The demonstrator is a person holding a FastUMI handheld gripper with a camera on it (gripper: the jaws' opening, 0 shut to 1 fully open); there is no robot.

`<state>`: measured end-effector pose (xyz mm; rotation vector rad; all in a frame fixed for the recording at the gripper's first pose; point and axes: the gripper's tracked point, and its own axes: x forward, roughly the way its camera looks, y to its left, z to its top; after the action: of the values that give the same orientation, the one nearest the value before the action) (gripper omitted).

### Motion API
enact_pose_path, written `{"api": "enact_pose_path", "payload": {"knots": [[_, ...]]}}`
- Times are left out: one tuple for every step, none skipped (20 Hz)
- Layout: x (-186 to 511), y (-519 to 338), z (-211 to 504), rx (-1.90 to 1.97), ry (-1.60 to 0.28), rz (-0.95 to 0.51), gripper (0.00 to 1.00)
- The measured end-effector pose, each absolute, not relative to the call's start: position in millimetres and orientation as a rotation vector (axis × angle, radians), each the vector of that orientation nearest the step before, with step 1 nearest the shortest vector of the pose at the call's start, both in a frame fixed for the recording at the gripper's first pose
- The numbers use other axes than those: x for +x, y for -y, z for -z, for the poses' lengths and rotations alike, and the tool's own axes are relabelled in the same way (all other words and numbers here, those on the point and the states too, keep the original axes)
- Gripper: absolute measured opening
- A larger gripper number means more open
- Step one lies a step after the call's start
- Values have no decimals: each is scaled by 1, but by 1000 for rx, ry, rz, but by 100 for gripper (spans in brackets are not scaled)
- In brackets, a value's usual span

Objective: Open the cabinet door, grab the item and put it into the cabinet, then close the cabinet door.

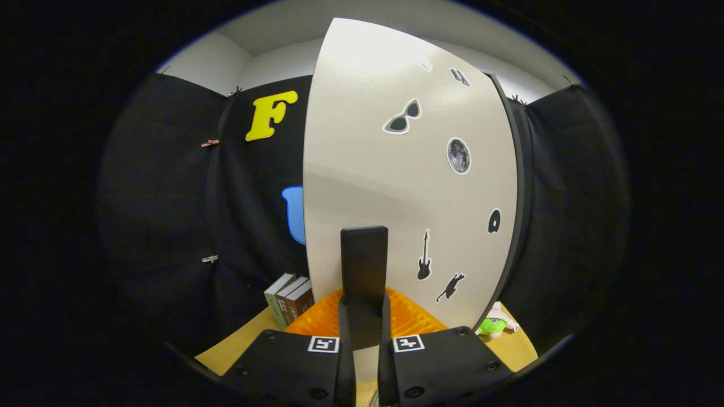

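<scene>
- Between my two fingers (363,316) stood the dark, flat, upright handle (364,271) of the cabinet door, and both fingers were pressed against its sides, clamped on it.
- That pale beige cabinet door (396,169) rose straight ahead of me, its face dotted with small stickers: a pair of sunglasses (403,117), a round grey moon (459,155), a black guitar (424,257), a leaping black cat (450,287) and a small dark disc (494,221).
- A dark edge of the cabinet (523,186) ran down the door's right side.
- Just behind my fingers, at the foot of the door, lay an orange ribbed plastic tray (413,317).
- Left of the tray, a few books (289,299) with green and brown spines stood leaning together on the light wooden tabletop (237,345).
- Off to the right, beyond the door's lower corner, a small plush toy (496,323) in green and pink lay on that same tabletop, well apart from my fingers.
- Whether the door was ajar I could not tell.
</scene>
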<state>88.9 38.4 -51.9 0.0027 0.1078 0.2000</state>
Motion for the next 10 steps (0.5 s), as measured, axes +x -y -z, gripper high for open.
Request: {"api": "enact_pose_path", "payload": {"knots": [[84,-34,52,6,-111,-201,19],[79,-29,51,10,-109,-198,19],[77,-23,51,8,-105,-190,19],[74,-18,50,6,-99,-182,19],[70,-13,50,7,-97,-172,19],[66,-8,49,7,-96,-163,19],[64,-4,48,2,-93,-156,19],[61,1,48,-4,-94,-150,19],[59,5,48,-3,-96,-143,19],[58,10,48,1,-98,-134,19]]}}
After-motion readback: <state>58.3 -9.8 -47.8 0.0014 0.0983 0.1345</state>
